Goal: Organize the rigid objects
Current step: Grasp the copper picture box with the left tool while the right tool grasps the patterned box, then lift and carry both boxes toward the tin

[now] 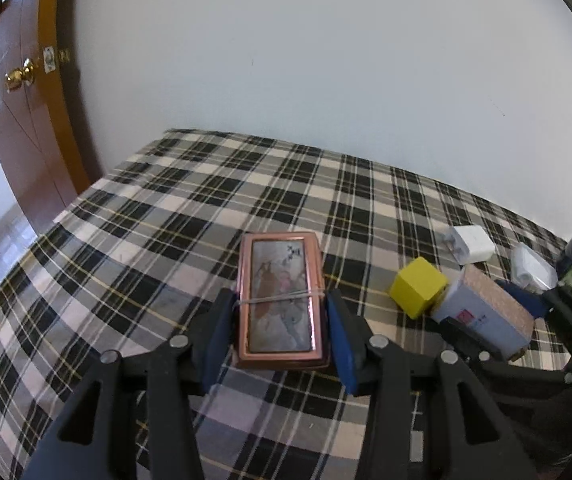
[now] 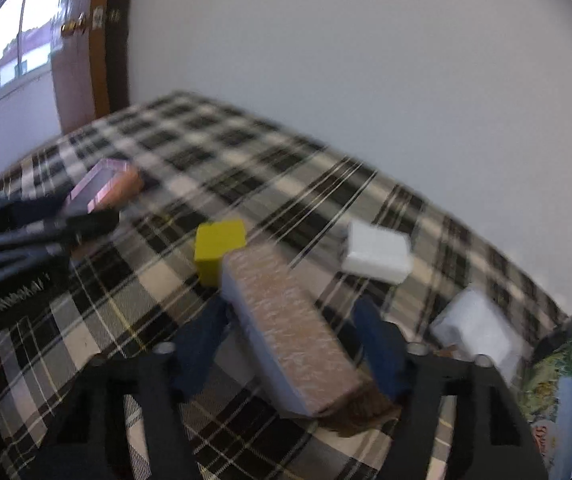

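A copper-rimmed flat tin [image 1: 280,300] with a picture lid and a rubber band lies on the plaid cloth between the blue pads of my left gripper [image 1: 280,330], with small gaps on both sides. A long box [image 2: 290,328] with a speckled brown top lies between the fingers of my right gripper [image 2: 292,350], which stand wide of it. The box touches a yellow cube [image 2: 218,246]. Box [image 1: 486,312], cube [image 1: 418,286] and right gripper [image 1: 534,308] also show in the left wrist view. The tin [image 2: 104,188] and left gripper [image 2: 86,220] show at left in the right wrist view.
A white charger block [image 2: 376,256] and a clear plastic box [image 2: 478,330] lie further right on the plaid table [image 1: 166,220]. A printed tin [image 2: 562,392] stands at the right edge. A wall runs behind the table; a wooden door [image 1: 26,120] is at left.
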`<action>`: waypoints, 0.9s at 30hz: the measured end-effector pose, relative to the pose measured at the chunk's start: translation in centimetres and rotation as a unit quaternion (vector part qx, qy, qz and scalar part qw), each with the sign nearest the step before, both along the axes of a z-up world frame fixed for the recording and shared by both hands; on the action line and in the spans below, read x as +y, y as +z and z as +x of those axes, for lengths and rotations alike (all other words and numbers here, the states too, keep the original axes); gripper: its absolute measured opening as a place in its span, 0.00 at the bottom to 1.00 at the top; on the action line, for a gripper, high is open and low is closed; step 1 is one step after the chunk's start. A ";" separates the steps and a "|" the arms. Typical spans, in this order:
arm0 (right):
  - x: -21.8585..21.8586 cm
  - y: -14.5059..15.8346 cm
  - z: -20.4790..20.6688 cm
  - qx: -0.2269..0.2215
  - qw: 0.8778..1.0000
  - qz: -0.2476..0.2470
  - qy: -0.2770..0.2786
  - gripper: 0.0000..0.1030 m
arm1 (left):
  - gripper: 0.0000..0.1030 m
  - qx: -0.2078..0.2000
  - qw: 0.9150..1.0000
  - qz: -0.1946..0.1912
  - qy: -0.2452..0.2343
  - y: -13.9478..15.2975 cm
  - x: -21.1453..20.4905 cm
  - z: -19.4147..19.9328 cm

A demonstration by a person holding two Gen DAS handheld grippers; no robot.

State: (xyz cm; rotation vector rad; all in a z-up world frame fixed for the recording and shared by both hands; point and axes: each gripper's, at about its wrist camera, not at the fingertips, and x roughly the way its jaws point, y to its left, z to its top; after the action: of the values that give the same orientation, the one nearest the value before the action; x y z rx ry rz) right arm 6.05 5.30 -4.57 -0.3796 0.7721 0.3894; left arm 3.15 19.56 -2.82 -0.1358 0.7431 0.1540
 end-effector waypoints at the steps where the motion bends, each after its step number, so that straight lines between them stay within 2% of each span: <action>1: 0.0 -0.1 0.0 0.004 1.000 -0.001 0.001 0.48 | 0.44 -0.001 1.000 0.002 0.000 0.1 0.0 0.0; 2: -0.1 0.0 -0.2 0.000 1.000 0.003 0.002 0.36 | 0.44 -0.002 1.000 0.002 0.001 0.1 0.0 -0.1; 4: -0.3 0.2 -0.5 -0.006 1.000 0.007 0.000 0.28 | 0.44 -0.005 1.000 0.004 0.003 0.2 0.1 -0.2; 5: -0.3 0.2 -0.6 -0.007 1.000 0.010 0.001 0.27 | 0.44 -0.007 1.000 0.005 0.005 0.3 0.1 -0.3; 10: -0.4 1.1 -2.3 -0.047 0.999 0.022 0.005 0.27 | 0.44 -0.018 1.000 0.005 0.012 0.5 0.5 -0.6; 17: -2.2 3.4 -5.4 -0.135 0.987 0.087 -0.008 0.27 | 0.44 -0.040 0.999 0.014 0.013 1.0 0.1 -1.2; 27: -3.1 4.1 -5.9 -0.167 0.980 0.107 -0.037 0.27 | 0.44 -0.064 0.997 0.032 0.021 1.5 -0.4 -2.0</action>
State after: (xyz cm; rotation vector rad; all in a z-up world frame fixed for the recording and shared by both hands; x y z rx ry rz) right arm 0.12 2.18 -0.48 -0.2055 0.4103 0.3252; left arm 1.19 19.12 -1.30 -0.0999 0.6066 0.2073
